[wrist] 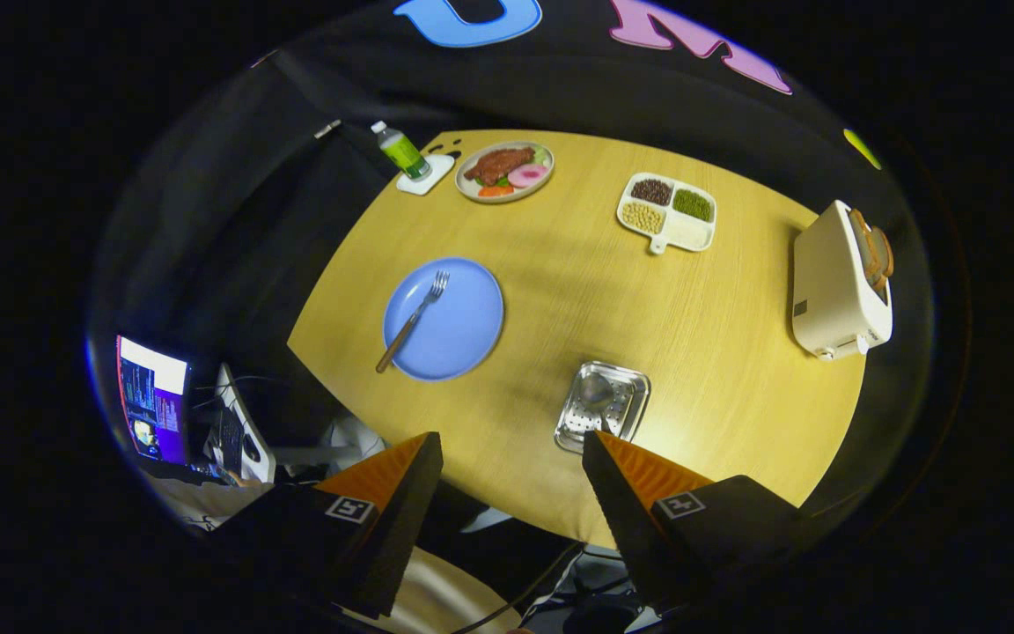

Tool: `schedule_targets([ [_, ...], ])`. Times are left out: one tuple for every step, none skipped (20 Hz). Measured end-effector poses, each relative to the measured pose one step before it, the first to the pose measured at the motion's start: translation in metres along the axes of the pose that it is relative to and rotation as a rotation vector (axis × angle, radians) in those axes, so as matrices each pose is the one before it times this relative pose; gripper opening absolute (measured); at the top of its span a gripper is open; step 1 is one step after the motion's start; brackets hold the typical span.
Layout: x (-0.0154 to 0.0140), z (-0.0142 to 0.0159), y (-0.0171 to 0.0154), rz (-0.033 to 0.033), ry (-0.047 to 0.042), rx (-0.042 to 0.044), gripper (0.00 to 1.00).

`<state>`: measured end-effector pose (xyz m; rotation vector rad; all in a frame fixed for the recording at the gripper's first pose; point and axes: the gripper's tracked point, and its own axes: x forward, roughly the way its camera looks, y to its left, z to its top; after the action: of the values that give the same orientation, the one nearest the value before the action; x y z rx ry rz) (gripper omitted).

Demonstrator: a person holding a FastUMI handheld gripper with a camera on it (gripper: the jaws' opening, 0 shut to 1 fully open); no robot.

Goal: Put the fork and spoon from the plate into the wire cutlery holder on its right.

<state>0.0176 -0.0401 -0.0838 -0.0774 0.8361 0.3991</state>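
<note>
Gripper: fingers spread wide, holding nothing, high above the near table edge.
Table: round, pale wood grain.
Plate: flat, round, blue, beyond the left finger.
Fork: metal tines, wooden handle, lying slantwise across the plate.
Holder: shiny perforated metal, square, right of the plate, just ahead of the right finger.
Spoon: apparently its bowl inside the holder; blurry.
</note>
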Motion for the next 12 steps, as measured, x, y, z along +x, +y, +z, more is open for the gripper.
schedule_targets([
  [-0.00113, 0.00666, 0.00838, -0.00064, -0.06233, 0.02056, 0.99],
  [-0.00140, 0.00564, 0.00508, 0.00199, -0.05716, 0.01948, 0.99],
  [0.00343, 0.00558, 0.01378, 0.00332, -0.04643, 0.00928, 1.00],
  [0.00354, 0.00372, 0.00954, 0.00584, -0.04283, 0.00111, 0.99],
  [0.00712, 0.00206, 0.00570, -0.00871, -0.03037, 0.00084, 0.99],
  [0.00611, 0.00285, 0.00500, -0.01297, -0.02761, 0.00872, 0.99],
  [0.00861, 0.00390, 0.00963, -0.00355, -0.03091, 0.00907, 0.99],
  [0.00987, 0.00218, 0.01065, 0.00147, -0.02063, -0.00105, 0.99],
  [0.00822, 0.00013, 0.00810, -0.00194, -0.01073, -0.01239, 0.99],
  [0.00677, -0.00331, 0.00642, -0.00424, -0.00101, -0.01812, 0.99],
  [0.00699, -0.00285, 0.00705, -0.00272, 0.00494, -0.01937, 0.99],
  [0.00782, -0.00399, 0.00682, -0.00370, 0.00817, -0.02044, 0.99],
])
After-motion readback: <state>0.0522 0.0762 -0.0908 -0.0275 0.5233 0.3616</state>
